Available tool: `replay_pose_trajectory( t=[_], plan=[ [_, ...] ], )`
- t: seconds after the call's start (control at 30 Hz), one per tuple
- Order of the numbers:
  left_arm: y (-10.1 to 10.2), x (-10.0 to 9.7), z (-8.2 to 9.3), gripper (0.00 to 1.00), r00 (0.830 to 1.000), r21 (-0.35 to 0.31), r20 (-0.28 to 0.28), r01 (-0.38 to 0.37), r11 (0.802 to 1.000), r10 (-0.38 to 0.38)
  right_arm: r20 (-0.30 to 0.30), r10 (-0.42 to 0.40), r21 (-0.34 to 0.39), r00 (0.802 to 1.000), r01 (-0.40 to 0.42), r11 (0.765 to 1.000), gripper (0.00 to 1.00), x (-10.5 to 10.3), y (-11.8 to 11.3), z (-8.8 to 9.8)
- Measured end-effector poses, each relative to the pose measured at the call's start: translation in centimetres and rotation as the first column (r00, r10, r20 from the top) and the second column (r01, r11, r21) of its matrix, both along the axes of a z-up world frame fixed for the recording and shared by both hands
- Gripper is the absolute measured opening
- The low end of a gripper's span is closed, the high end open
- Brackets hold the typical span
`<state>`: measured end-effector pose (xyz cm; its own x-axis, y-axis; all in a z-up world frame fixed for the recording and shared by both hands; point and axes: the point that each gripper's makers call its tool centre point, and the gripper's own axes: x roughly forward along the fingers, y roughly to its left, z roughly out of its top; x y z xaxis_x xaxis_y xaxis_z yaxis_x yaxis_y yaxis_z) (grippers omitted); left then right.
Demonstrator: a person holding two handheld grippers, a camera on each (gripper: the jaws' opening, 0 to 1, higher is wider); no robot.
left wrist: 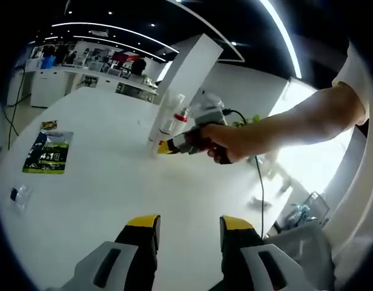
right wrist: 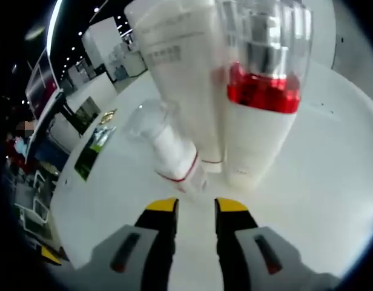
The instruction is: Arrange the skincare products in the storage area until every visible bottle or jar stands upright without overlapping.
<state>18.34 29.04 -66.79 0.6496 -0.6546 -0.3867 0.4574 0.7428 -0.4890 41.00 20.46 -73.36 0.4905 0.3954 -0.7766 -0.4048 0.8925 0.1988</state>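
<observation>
My right gripper (right wrist: 195, 206) sits just before a lying bottle (right wrist: 168, 151); two upright bottles (right wrist: 259, 103) stand behind it on table (right wrist: 307, 200).

White table (left wrist: 89, 200) ahead of my left jaws. Green-black packet (left wrist: 48, 151) flat on it, far left of jaws; small yellowish packet (left wrist: 49, 125) just beyond that. Clear wrapper (left wrist: 20, 197) nearer, left edge. Black cable (left wrist: 260, 182) trailing right of jaws. Beyond table, white counters (left wrist: 83, 76) with clutter, too small to tell.
</observation>
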Motion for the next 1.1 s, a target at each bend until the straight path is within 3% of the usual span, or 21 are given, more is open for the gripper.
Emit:
replay_pose_trajectory(
  t=[0.27,0.63,0.9,1.1],
  plan=[
    [-0.3,-0.4,-0.9,0.40,0.999,0.010,-0.045,0.017,1.000,-0.016,0.032,0.029,0.017,0.999,-0.029,0.999,0.21,1.7,0.0,0.2],
    [-0.1,-0.4,-1.5,0.39,0.998,0.024,-0.066,0.013,1.000,-0.011,0.051,0.087,-0.008,0.995,-0.087,0.996,0.19,1.7,0.2,-0.1],
    [0.5,-0.1,-1.5,0.37,0.998,0.038,-0.055,-0.007,0.999,0.009,0.091,0.194,-0.068,0.977,-0.189,0.980,0.17,2.4,0.6,-0.5],
    [0.4,-0.1,-1.5,0.37,0.998,0.040,-0.054,-0.007,0.999,0.010,0.092,0.190,-0.051,0.977,-0.186,0.981,0.17,2.6,0.5,-0.5]
  ],
)
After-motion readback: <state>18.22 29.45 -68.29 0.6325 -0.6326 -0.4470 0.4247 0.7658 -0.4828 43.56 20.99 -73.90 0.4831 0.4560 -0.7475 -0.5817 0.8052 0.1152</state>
